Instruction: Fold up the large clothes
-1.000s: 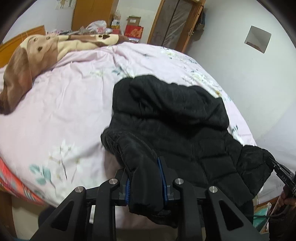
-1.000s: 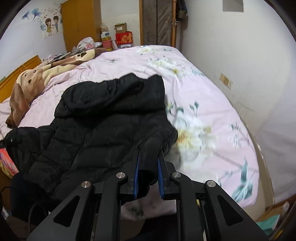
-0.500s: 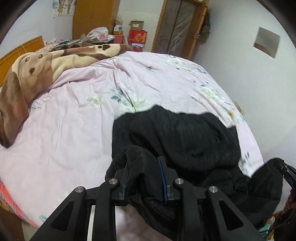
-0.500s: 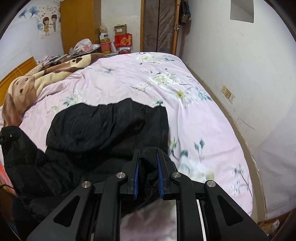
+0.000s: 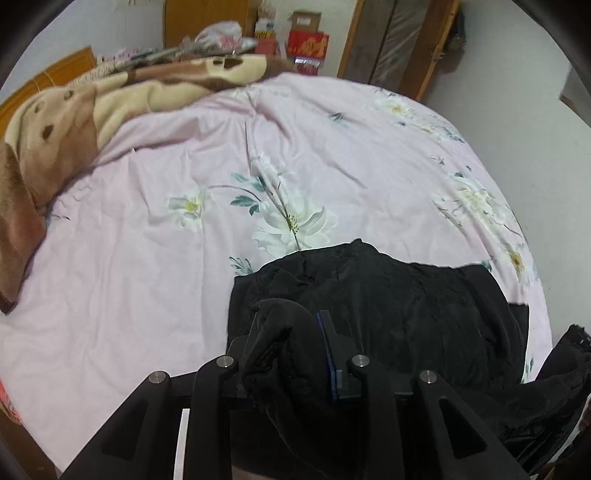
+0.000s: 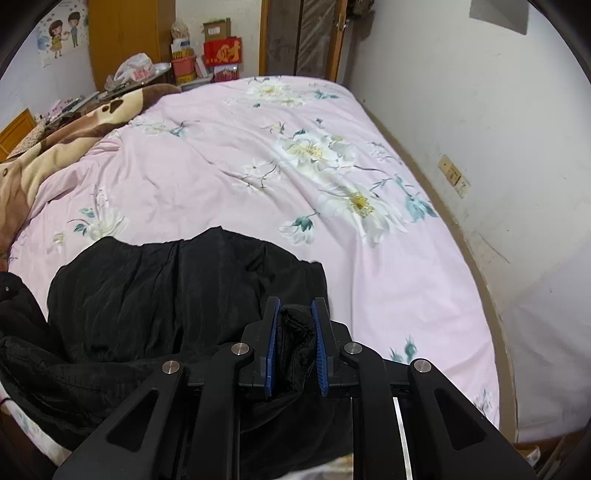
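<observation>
Bed edge: the near edge of the bed with the pink floral duvet (image 5: pixel 147 258) (image 6: pixel 240 155) runs just under both tools; its right-hand edge lies along the white wall (image 6: pixel 498 110).
Open room: beyond both tools the duvet is bare pink cloth up to the brown-and-cream fleece blanket (image 5: pixel 55 122) (image 6: pixel 55 155), heaped far ahead and to the left.
Jacket: the black padded jacket (image 5: pixel 388 306) (image 6: pixel 166 295) lies at the near part of the bed, right in front of the tools and between them, its far rim a dark curve on the duvet; the near part hangs over the bed edge.
Left tool: the left tool (image 5: pixel 291 350) is closed on a thick bunch of the jacket, which bulges between the blue-lined jaws and hides the left one.
Right tool: the right tool (image 6: pixel 294 339) is clamped on a narrower fold of the jacket, both blue pads in view on either side of it.
Far end: cardboard boxes (image 6: pixel 221 48) and a wooden wardrobe (image 6: pixel 122 33) stand past the bed.
</observation>
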